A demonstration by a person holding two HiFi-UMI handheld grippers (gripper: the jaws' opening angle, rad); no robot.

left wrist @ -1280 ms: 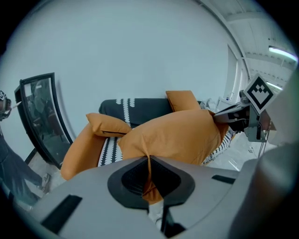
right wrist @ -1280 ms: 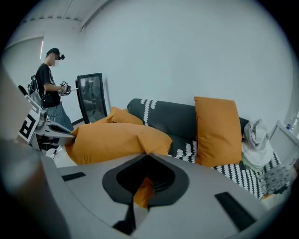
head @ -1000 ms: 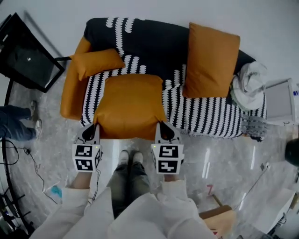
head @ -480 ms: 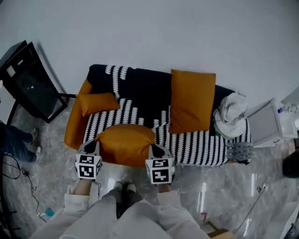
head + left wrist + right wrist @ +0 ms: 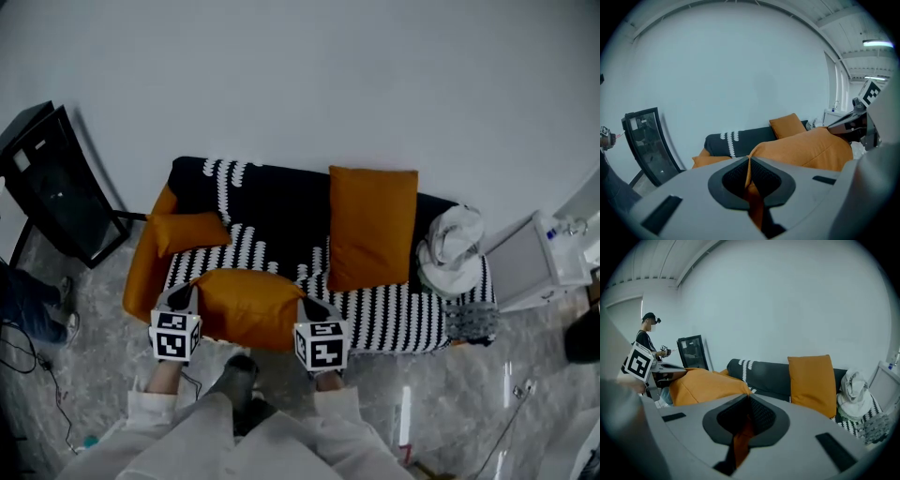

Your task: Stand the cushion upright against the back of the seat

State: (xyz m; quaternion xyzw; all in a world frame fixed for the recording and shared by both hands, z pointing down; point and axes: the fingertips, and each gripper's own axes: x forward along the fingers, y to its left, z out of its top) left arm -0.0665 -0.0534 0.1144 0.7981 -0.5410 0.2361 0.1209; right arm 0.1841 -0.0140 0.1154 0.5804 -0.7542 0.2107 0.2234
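An orange cushion (image 5: 246,306) hangs lifted over the front of the black-and-white striped sofa (image 5: 394,314). My left gripper (image 5: 184,298) is shut on its near left corner, and my right gripper (image 5: 311,307) is shut on its near right corner. In the left gripper view orange fabric is pinched between the pads (image 5: 749,174) and the cushion (image 5: 806,149) spreads to the right. The right gripper view shows fabric in the jaws too, with the cushion (image 5: 705,384) stretching left. A second orange cushion (image 5: 372,228) stands upright against the sofa back (image 5: 281,195).
A small orange cushion (image 5: 187,230) lies by the sofa's orange left arm (image 5: 142,272). A white bundle of cloth (image 5: 450,248) sits at the sofa's right end, beside a white box (image 5: 534,267). A black screen (image 5: 52,183) stands at the left. A person (image 5: 647,336) stands by it.
Both grippers have lifted the cushion off the seat, and it now sags between them. The head view has pulled back and shows more wall.
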